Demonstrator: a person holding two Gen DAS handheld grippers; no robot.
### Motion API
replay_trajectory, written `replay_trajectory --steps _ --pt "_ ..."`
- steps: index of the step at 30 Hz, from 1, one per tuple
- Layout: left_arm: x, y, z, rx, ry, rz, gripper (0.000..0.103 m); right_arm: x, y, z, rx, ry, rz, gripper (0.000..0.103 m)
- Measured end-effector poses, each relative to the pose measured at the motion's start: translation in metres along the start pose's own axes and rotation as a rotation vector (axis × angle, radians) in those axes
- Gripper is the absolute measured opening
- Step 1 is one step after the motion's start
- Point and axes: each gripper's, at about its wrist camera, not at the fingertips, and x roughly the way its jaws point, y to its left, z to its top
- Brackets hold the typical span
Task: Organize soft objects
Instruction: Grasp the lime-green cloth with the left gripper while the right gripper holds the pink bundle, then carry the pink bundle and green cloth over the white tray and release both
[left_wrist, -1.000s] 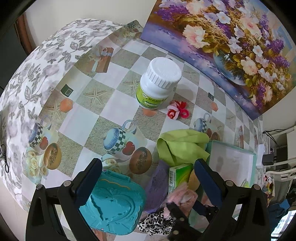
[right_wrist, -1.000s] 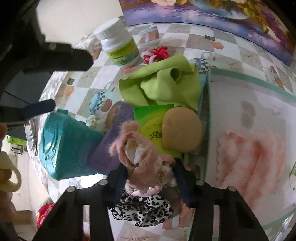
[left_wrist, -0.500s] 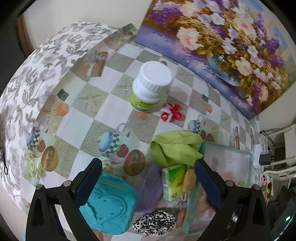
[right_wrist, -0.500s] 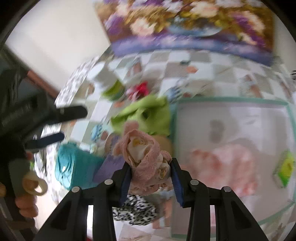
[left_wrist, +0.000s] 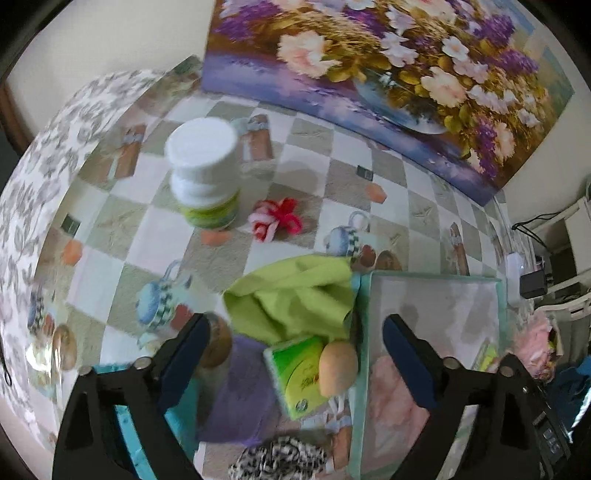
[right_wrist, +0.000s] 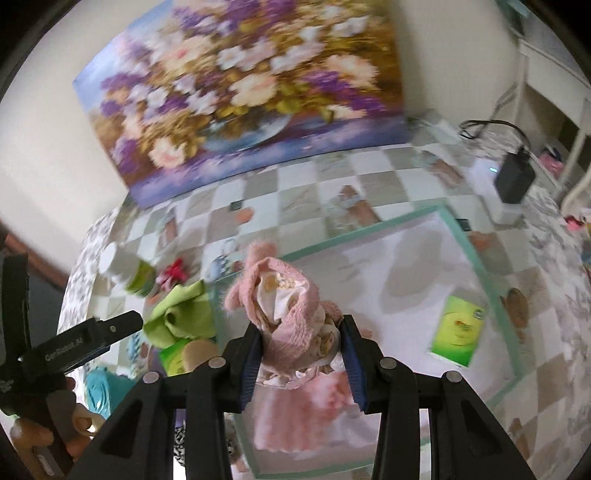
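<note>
The right hand-held gripper (right_wrist: 302, 363) is clenched on a pink knitted cloth bundle (right_wrist: 291, 314), both blue pads pressed into its sides. The bundle stands roughly upright between the fingers, its long axis running along them, with a fuzzy pink tip pointing up and away toward the flower painting (right_wrist: 243, 92). It hangs above the near part of a shallow green-rimmed tray (right_wrist: 458, 236), over a pink fluffy towel (right_wrist: 295, 417) that lies flat on the tray floor; a green tissue packet (right_wrist: 458, 332) lies farther right in the same tray. The left hand-held gripper (left_wrist: 295, 354) is released, its jaws wide apart and holding nothing, above a cluster on the tabletop (left_wrist: 122, 236) just left of the tray: a crumpled lime-green cloth (left_wrist: 291, 295), a second green tissue packet (left_wrist: 295, 373) with a tan round sponge (left_wrist: 338, 367) resting on it, a purple cloth (left_wrist: 240, 398), a teal case (left_wrist: 177, 417) and a leopard-print scrunchie (left_wrist: 280, 458). Farther back stand a white bottle (left_wrist: 203, 177) and a red-and-pink hair tie (left_wrist: 277, 221).
</note>
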Motion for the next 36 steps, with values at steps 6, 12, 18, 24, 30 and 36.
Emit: replay_trajectory --steps 6,12,18,24,30,36 --pt "0.030 -0.010 0.004 0.018 0.001 -0.013 0.079 0.003 -0.004 0.000 -0.006 0.008 0.003 0.043" --pt "0.060 -0.009 0.001 0.006 0.045 0.018 0.062 0.012 0.001 -0.002 -0.013 0.029 -0.006 0.043" --pt "0.068 -0.005 -0.003 0.001 0.048 0.017 0.027 0.015 0.002 -0.003 -0.020 0.040 -0.008 0.043" --pt "0.064 0.002 -0.003 -0.025 0.042 -0.008 0.008 0.018 0.001 -0.003 -0.024 0.048 -0.025 0.043" --pt "0.056 0.007 -0.001 -0.044 0.025 -0.013 0.004 0.018 0.001 -0.002 -0.028 0.050 -0.030 0.043" --pt "0.039 0.010 0.004 -0.057 -0.008 -0.010 0.004 0.019 0.001 -0.002 -0.029 0.050 -0.031 0.043"
